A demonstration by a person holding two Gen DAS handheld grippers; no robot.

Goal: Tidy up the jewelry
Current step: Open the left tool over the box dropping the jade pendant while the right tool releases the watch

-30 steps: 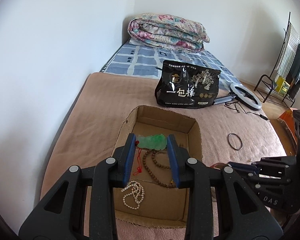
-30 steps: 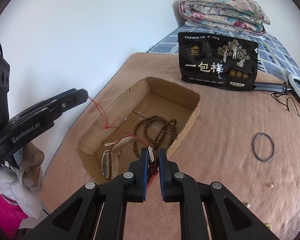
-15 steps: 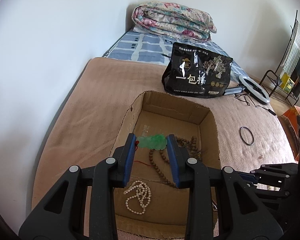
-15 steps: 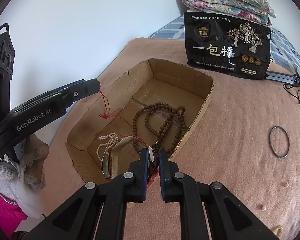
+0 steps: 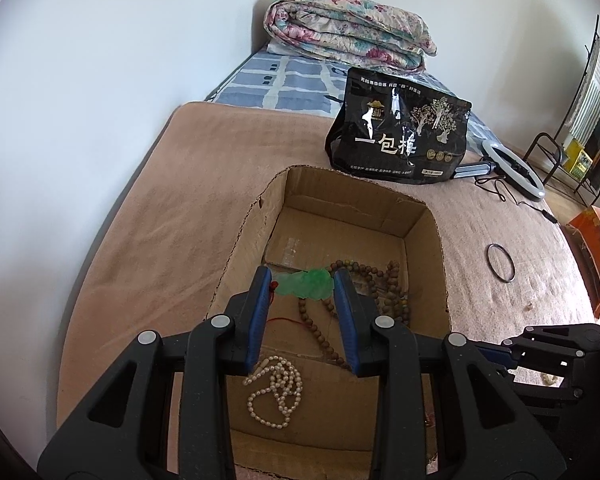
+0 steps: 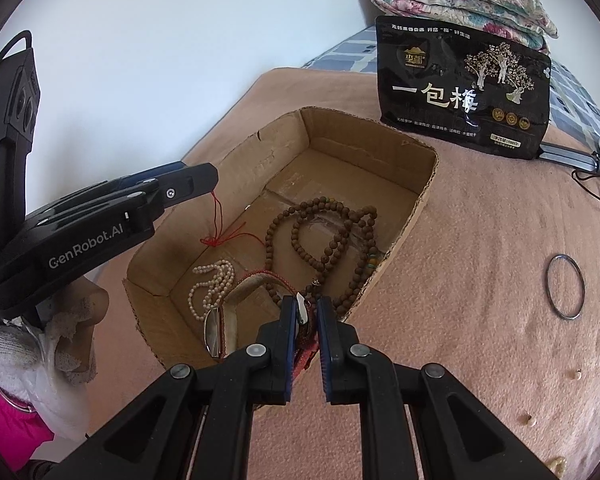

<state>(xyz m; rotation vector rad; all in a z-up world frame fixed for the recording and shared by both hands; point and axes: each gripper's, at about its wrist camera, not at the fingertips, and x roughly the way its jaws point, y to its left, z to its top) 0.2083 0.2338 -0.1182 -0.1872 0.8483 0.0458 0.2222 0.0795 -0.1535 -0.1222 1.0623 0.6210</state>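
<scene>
An open cardboard box (image 5: 420, 216) lies on the tan blanket, with a brown wooden bead necklace (image 5: 380, 280) and a pearl strand (image 5: 276, 388) inside. My left gripper (image 5: 302, 280) hangs over the box, shut on a green jade pendant (image 5: 310, 285). The pendant's red cord (image 6: 216, 220) trails down to the box floor. My right gripper (image 6: 304, 314) is at the box's near right wall, shut on a red-corded necklace (image 6: 302, 312). That necklace's flat disc (image 6: 212, 332) dangles inside the box beside the pearls (image 6: 212, 284).
A thin black bangle (image 6: 566, 286) lies on the blanket right of the box, with small loose beads (image 6: 532, 420) nearer me. A black snack bag (image 5: 396, 136), a ring light (image 5: 512, 168) and a folded quilt (image 5: 348, 40) are behind the box. A gloved hand (image 6: 60, 340) holds the left tool.
Both grippers have sunk toward the box with their pieces still held. The red cord and the disc now reach down into the box.
</scene>
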